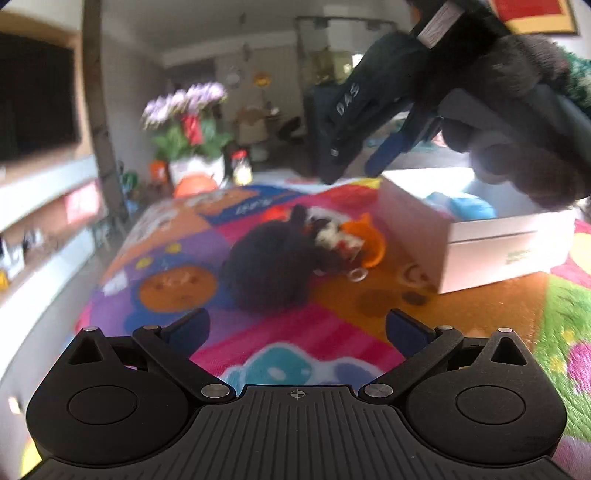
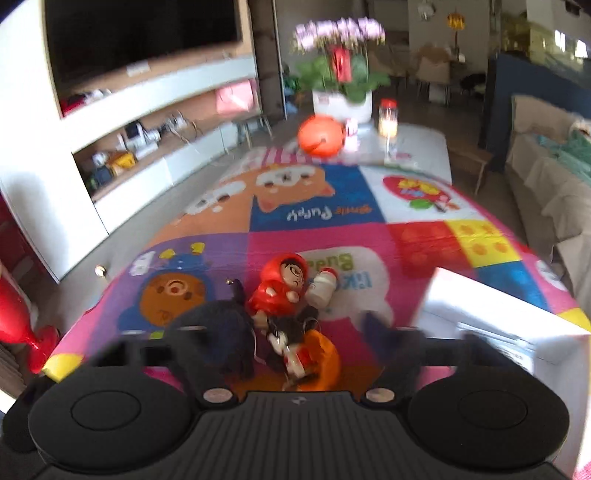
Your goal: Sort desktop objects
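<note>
Now between picks: your right claw (image 1: pixel 354 173) is empty, jaws apart, above the white box (image 1: pixel 480 236); left claw (image 1: pixel 297 332) released. Next, the toy pile (image 2: pixel 288 321) mid-table.

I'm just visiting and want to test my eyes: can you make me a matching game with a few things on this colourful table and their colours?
Things:
1. box
2. doll's hood
3. furry ball
4. flowers

Colours:
A. black
B. pale purple
C. white
D. red

Pairs: 1-C, 2-D, 3-A, 4-B
</note>
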`<move>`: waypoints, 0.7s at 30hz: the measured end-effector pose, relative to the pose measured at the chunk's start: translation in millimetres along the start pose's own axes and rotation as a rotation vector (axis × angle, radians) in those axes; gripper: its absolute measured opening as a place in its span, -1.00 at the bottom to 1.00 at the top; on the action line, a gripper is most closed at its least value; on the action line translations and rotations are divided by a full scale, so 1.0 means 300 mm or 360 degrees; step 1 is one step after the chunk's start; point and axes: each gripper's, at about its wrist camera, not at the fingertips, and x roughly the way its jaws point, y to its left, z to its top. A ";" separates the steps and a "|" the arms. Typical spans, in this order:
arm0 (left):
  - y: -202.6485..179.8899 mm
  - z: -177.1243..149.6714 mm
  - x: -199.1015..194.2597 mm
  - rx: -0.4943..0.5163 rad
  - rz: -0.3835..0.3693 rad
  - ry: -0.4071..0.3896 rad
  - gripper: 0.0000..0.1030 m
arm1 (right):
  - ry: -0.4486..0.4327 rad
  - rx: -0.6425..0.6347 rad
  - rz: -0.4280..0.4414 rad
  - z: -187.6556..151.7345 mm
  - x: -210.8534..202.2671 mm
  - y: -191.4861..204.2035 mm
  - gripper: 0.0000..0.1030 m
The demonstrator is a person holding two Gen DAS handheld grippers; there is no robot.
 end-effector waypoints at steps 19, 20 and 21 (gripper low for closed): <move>0.113 -0.034 0.013 -0.0331 -0.0117 0.0074 1.00 | 0.0488 0.0402 0.0090 0.119 0.472 -0.070 -0.51; 0.111 -0.034 0.011 -0.0328 -0.0120 0.0071 1.00 | 0.0509 0.0370 0.0106 0.106 0.455 -0.061 -0.51; 0.111 -0.034 0.011 -0.0326 -0.0120 0.0070 1.00 | 0.0538 0.0356 0.0125 0.086 0.436 -0.055 -0.51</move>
